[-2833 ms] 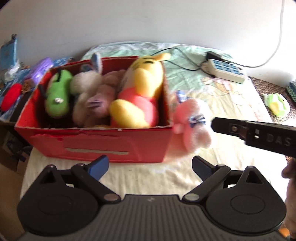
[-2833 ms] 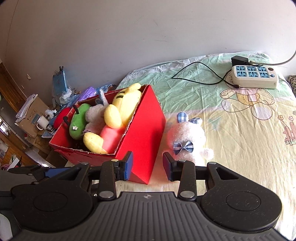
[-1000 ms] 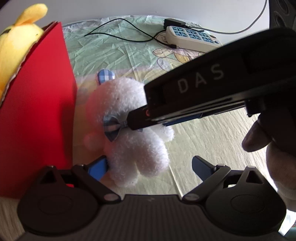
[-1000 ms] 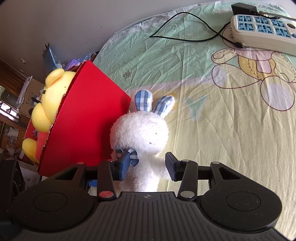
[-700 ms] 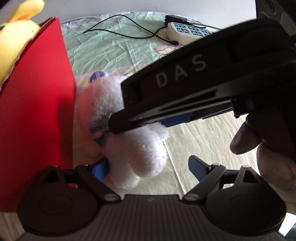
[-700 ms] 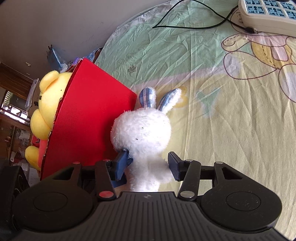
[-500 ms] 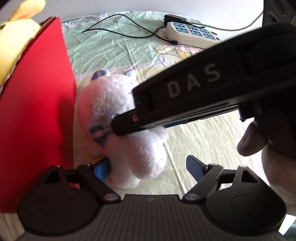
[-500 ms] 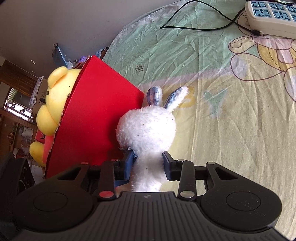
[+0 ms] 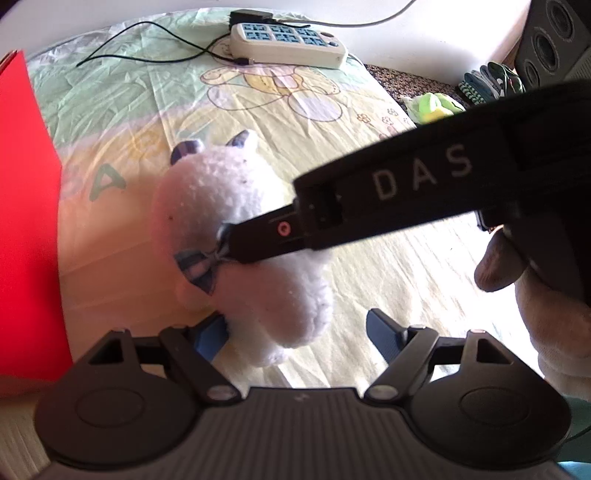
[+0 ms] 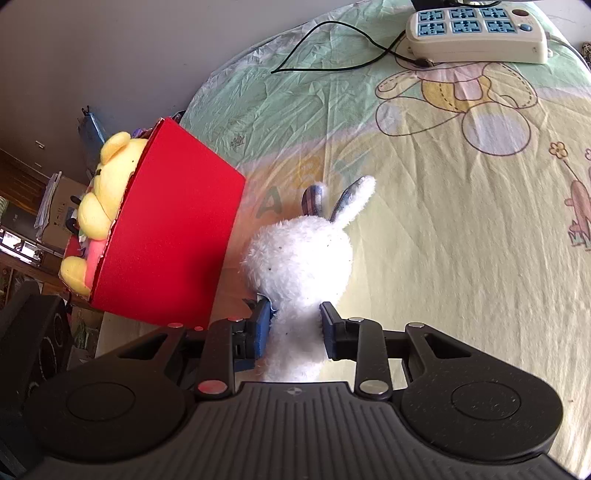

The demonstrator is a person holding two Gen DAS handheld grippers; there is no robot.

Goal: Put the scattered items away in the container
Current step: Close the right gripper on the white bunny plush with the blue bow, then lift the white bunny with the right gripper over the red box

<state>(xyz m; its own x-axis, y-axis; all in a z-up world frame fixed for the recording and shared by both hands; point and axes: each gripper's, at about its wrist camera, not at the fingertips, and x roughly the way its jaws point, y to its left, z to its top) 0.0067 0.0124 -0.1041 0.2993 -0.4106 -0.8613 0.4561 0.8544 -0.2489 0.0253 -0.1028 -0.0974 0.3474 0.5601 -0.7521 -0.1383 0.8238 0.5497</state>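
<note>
Lifted since before, white bunny (image 10: pixel 299 254) sits clenched in right tool (image 10: pixel 295 328) marked "DAS"; left tool (image 9: pixel 295 328) released.

White rabbit toy (image 10: pixel 299 254): fluffy plush pile, checked woven cloth on ears and bow.
Red box (image 10: pixel 173 236): matt card, smooth faces.
Yellow bear toy (image 10: pixel 107 184): soft short plush.
Printed bed sheet (image 10: pixel 443 206): thin creased cloth, slight sheen.
Cream power strip (image 10: pixel 476 31): smooth plastic.
Right gripper (image 10: pixel 295 328): matt black plastic, ribbed body, metal rivets.
</note>
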